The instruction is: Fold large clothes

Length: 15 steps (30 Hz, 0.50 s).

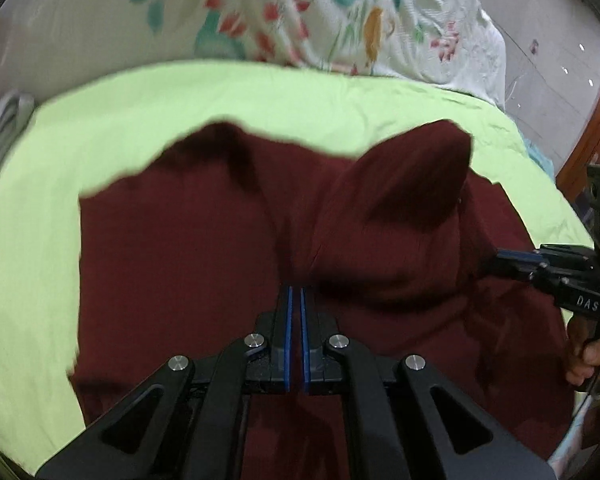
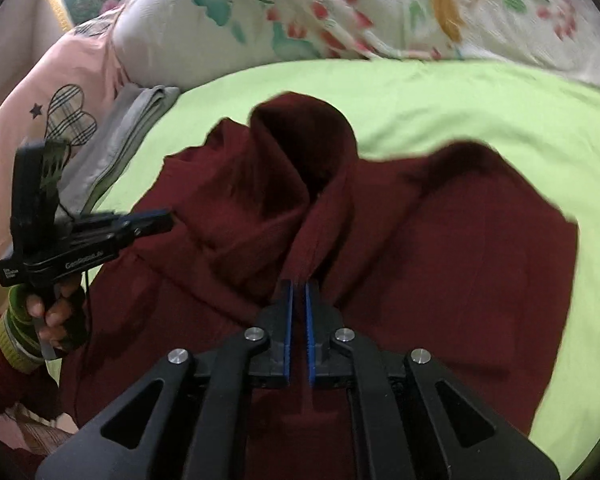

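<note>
1. My left gripper (image 1: 296, 286), black with blue-lined fingers, has its jaws nearly together, pinching a raised fold of the dark maroon knitted garment (image 1: 204, 248).
2. My right gripper (image 2: 299, 282) is closed the same way, clamped on a second gathered ridge of that maroon cloth, which rises in a hump just ahead of its fingertips.
3. In the left wrist view the right gripper (image 1: 500, 258) enters from the right side, its tip buried in the cloth; my right hand (image 1: 592, 354) holds its handle.
4. In the right wrist view the left gripper (image 2: 168, 222) comes in from the left, held by my left hand (image 2: 54, 314).
5. The garment lies across the middle of the lime-green bedsheet (image 2: 480, 108), most of it flat and two folds lifted.
6. A white floral quilt (image 2: 340, 8) is bunched along the sheet's far edge.
7. A folded grey cloth (image 2: 124, 136) sits at the far left edge, beside a pink pillow with plaid hearts (image 2: 60, 92).
</note>
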Available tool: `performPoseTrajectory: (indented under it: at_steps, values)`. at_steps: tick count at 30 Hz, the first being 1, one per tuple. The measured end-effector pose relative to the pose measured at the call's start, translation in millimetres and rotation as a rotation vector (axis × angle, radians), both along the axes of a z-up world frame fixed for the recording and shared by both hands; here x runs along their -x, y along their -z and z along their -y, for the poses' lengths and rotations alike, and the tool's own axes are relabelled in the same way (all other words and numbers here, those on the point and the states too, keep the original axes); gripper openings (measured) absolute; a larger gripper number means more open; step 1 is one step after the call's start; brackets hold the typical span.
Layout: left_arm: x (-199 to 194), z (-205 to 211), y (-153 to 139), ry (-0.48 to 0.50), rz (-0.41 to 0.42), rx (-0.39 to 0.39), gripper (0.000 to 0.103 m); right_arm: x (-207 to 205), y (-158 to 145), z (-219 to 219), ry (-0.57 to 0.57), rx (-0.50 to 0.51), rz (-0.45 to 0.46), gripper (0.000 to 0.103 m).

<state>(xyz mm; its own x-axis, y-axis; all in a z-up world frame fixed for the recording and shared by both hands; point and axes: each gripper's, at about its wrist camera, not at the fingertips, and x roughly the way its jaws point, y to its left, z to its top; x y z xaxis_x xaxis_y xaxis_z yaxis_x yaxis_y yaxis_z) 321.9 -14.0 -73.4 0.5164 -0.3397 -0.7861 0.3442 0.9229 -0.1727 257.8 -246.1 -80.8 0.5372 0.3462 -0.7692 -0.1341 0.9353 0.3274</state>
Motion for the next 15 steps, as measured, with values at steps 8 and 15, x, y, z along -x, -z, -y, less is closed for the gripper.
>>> performPoseTrajectory:
  at_steps: [8,15]
  values:
    - [16.7,-25.4,-0.4,-0.071,-0.077,0.177,0.015,-12.8,-37.4,26.3,0.101,-0.094,0.122,0.059]
    - [16.3,-19.0,4.1,-0.103,-0.139,0.258,0.021,-73.2,-27.5,9.2,0.1,-0.151,0.013,0.047]
